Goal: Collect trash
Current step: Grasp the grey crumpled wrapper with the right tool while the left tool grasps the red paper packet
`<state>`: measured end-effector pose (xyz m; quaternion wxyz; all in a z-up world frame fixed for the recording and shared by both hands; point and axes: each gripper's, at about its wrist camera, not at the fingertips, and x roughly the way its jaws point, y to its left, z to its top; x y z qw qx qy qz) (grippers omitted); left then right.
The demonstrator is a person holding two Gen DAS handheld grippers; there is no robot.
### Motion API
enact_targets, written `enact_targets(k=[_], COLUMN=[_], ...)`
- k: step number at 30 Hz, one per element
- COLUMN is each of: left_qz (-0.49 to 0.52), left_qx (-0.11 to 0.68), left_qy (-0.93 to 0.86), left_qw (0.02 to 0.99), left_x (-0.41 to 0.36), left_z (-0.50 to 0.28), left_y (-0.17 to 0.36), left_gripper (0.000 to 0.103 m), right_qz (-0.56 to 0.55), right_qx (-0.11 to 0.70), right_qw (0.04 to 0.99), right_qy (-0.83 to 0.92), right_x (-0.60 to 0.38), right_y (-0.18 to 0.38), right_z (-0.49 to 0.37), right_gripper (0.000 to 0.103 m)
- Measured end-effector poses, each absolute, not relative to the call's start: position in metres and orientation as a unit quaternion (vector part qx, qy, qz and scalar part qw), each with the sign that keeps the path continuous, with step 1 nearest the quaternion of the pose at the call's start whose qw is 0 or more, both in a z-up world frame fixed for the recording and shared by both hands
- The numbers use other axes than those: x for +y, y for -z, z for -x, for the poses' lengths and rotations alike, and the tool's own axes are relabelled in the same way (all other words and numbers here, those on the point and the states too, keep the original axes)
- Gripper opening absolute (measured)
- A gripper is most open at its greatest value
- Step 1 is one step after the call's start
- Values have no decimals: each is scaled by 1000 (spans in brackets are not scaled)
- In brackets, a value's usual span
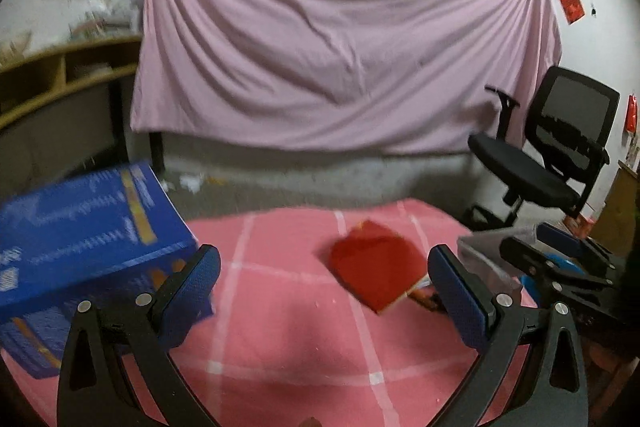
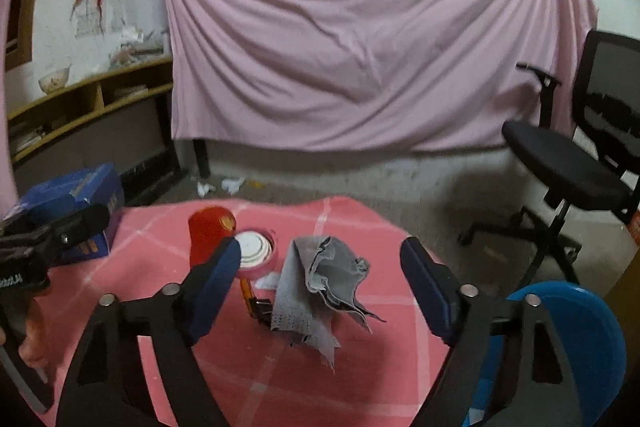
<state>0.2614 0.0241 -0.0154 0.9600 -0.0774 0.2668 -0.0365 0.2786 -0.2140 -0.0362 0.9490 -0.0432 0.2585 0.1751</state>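
Both my claws are over the pink checked tablecloth (image 2: 360, 219), pointing toward its far edge.

My right claw (image 2: 320, 279) is wide, nothing clamped. The crumpled grey tissue (image 2: 320, 287) stands on the cloth between its blue pads (image 2: 424, 287), touching neither. Just left of the tissue: a pink cup with a white lid (image 2: 256, 251), a red can (image 2: 210, 231) behind it, and an orange pen-like item (image 2: 246, 291) lying below the cup, though blur makes that one hard to confirm. Blue bin (image 2: 568, 347) sits off the cloth's right edge, beside my right claw.

My left claw (image 1: 324, 291) is also wide and empty. A red packet (image 1: 372, 267) lies mid-cloth between its fingers, not touched. Blue box (image 1: 88, 247) stands at the cloth's left edge. Black office chair (image 1: 560, 147) on the floor past the far right corner.
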Motion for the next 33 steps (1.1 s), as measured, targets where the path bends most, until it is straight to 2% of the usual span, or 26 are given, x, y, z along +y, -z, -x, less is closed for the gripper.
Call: enact_targets(k=[1,3,8,12,24,25,27,29,33], left_qz=[81,92,129,127,173,180,183,174,188], left_qx=[275,291,328,354,397,400,408,427,433], left_qy=[39,46,70,87,62,60,55,52,54], left_qw=[957,951,933,922,899,897,893,886,880], left_x=[24,24,21,10,-15,-14,-13,-14,-11], left_z=[-265,-272,-291,-308,-346,-349,-352,-356,-357], left_y=[17,20,28,30,36,37,40,45,48], left_gripper=[102,102,102,102,100,99,87,68,67], right_qz=[43,33,5,-2,-34,-39,-44,-44,-35], right_qx=[270,286,299,297,284,285,287,286,284], right_qw=[946,942,937,938,942,941,940,939,939], right_qy=[-173,-170,-179,-180,-177,-178,-181,-183,-189], right_x=[-215,-219,-231,-238,-259,-261,-262,-262,-258], right_y=[39,44,46,44,40,41,41,40,40], right_z=[-283,-288,-290,-290,-293,-294,-296,-295,-292], right_gripper=[70,43,11,7,6,6,6,6,6])
